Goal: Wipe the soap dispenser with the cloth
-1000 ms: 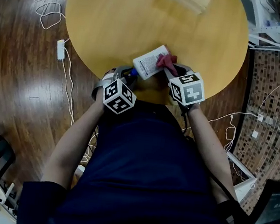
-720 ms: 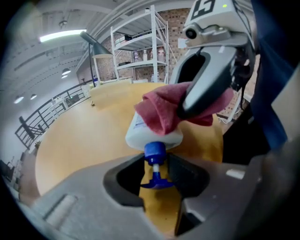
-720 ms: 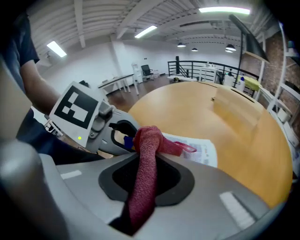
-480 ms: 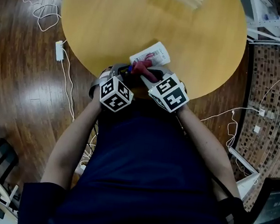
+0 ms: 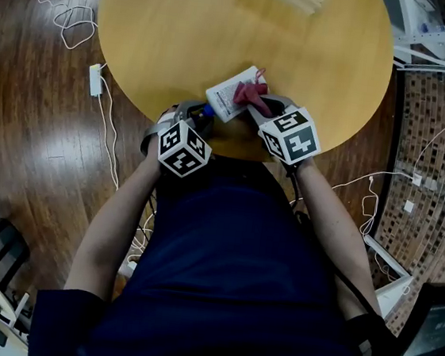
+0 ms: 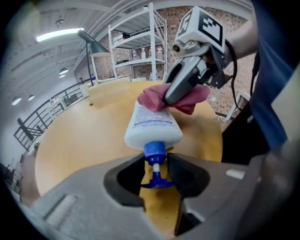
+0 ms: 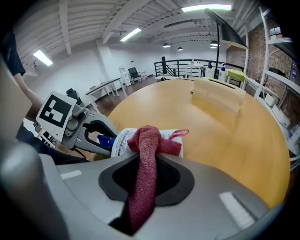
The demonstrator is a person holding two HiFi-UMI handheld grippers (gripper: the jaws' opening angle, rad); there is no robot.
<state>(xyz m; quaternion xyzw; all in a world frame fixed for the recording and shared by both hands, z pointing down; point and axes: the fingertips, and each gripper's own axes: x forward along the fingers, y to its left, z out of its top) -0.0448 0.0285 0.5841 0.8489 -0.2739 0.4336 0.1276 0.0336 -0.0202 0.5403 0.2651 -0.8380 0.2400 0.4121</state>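
A big round wooden table (image 5: 167,31) sits under both tools. The white soap bottle (image 6: 152,124) is tipped on its side near the table's close edge, and its body points away from the left gripper (image 6: 157,161). That gripper's jaws are squeezed on the bottle's blue pump neck (image 6: 154,151). The right gripper (image 7: 149,161) has its jaws pinched tight on a red cloth (image 7: 152,138). The bunched end of the cloth sticks out past those jaws and rests on the bottle's white side.
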